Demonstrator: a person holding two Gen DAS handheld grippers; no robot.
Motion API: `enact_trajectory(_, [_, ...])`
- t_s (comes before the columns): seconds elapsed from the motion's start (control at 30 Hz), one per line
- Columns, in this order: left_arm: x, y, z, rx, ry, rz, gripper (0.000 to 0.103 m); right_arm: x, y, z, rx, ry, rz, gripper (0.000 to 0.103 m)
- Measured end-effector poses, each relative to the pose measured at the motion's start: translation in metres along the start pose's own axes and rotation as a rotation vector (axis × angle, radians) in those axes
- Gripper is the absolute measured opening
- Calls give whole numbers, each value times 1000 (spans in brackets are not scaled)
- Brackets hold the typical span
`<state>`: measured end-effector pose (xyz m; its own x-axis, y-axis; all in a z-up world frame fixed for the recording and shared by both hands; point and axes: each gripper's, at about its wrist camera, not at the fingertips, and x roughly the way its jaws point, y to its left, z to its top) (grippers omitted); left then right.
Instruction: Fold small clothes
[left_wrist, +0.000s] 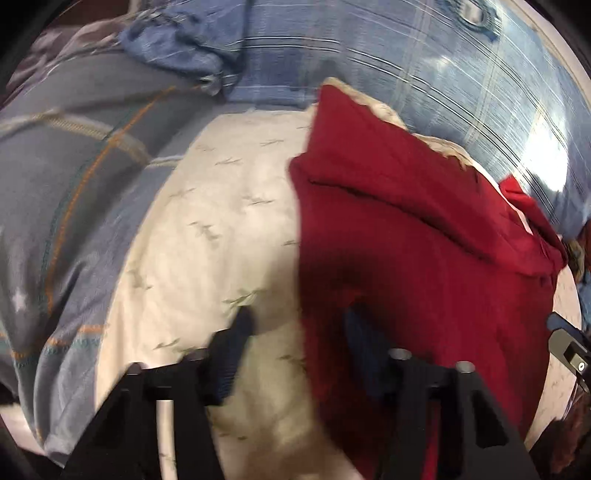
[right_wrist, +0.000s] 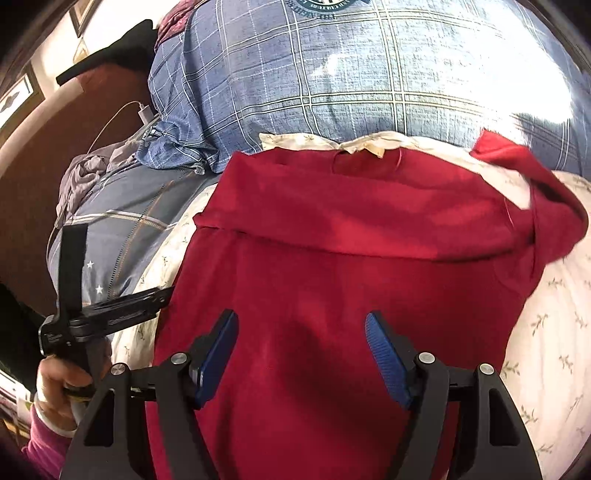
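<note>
Right claw (right_wrist: 301, 354) spread, hovering over red shirt (right_wrist: 332, 266). Left claw (left_wrist: 295, 332) spread; shirt edge between its fingers, sheet (left_wrist: 207, 229) beneath.

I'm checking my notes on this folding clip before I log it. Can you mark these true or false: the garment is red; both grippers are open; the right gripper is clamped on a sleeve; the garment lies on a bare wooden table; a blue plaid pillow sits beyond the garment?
1. The garment is red. True: the red garment is spread out flat.
2. Both grippers are open. True: the left gripper and the right gripper each have their jaws apart.
3. The right gripper is clamped on a sleeve. False: its jaws are apart above the garment's body, holding nothing.
4. The garment lies on a bare wooden table. False: it lies on a cream patterned sheet.
5. A blue plaid pillow sits beyond the garment. True: the blue plaid pillow is behind its far edge.
</note>
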<state>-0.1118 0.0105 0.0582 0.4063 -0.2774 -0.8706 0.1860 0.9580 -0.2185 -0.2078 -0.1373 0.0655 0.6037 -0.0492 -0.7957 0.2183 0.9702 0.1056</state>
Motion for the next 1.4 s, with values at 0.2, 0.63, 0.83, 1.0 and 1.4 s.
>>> enact_trajectory(0.2, [-4, 4, 2, -4, -12, -41, 5, -9, -8, -2, 19, -14, -14, 73])
enact_trajectory(0.63, [-28, 35, -10, -43, -17, -58, 7, -22, -50, 2, 72, -45, -91, 76])
enact_trajectory(0.83, [-58, 11, 8, -3, -97, -20, 37, -37, -99, 14, 164, -99, -219, 76])
enact_trajectory(1.0, [-61, -17, 35, 33, -156, -28, 67, -37, -131, 34, 237, -132, -294, 76])
enact_trajectory(1.4, [51, -56, 65, 95, -37, 5, 67, 25, -140, 72, 70, 0, -318, 74])
